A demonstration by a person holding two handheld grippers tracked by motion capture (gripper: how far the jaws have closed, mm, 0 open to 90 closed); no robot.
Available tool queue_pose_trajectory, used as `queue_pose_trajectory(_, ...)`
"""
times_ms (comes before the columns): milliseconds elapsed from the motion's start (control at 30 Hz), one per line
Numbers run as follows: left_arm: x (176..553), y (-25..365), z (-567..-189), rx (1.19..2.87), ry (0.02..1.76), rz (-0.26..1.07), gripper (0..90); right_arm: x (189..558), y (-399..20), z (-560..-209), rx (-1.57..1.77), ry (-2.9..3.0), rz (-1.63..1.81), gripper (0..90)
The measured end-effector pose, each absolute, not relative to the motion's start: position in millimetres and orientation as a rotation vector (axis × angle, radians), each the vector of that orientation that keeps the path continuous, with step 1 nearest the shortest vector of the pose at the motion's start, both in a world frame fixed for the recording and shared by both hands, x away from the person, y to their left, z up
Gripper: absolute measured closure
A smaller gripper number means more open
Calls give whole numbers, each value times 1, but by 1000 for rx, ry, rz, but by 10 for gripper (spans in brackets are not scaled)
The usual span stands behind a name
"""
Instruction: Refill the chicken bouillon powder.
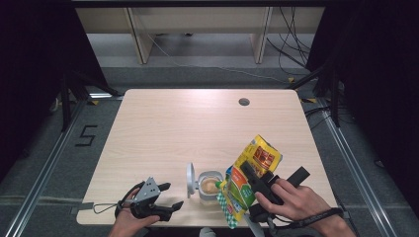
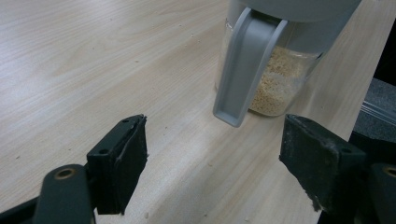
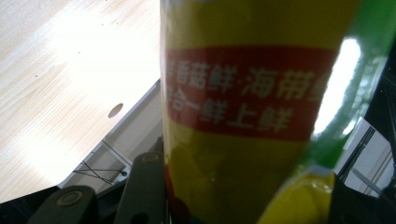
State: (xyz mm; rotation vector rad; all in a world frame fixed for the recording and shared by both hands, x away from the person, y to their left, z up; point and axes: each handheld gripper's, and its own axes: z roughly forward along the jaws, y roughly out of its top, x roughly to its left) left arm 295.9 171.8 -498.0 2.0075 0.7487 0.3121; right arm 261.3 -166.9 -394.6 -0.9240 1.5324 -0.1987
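Yellow-green seasoning pouch [image 1: 251, 175] tilted mouth-down over open clear jar [image 1: 209, 186], jar part-filled with beige granules, grey flip lid [image 1: 189, 178] upright, near table's front edge.

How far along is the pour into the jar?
Done: the jar stands with its lid flipped open, and pale granules already fill its lower part. In hand: the right gripper tilts the yellow bag over the jar mouth. Left: finishing, closing the lid; the left gripper waits open beside it.

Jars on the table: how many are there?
1. A clear jar with pale granules inside stands near the table's front edge, its grey lid flipped open, between the left gripper and the yellow-green bag tilted over it.
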Motion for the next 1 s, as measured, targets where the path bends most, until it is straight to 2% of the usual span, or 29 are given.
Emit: queue_pose_trajectory(1000,296,172,-498,2007,745,308,226,261,-168,-398,-900,1542,-182,656)
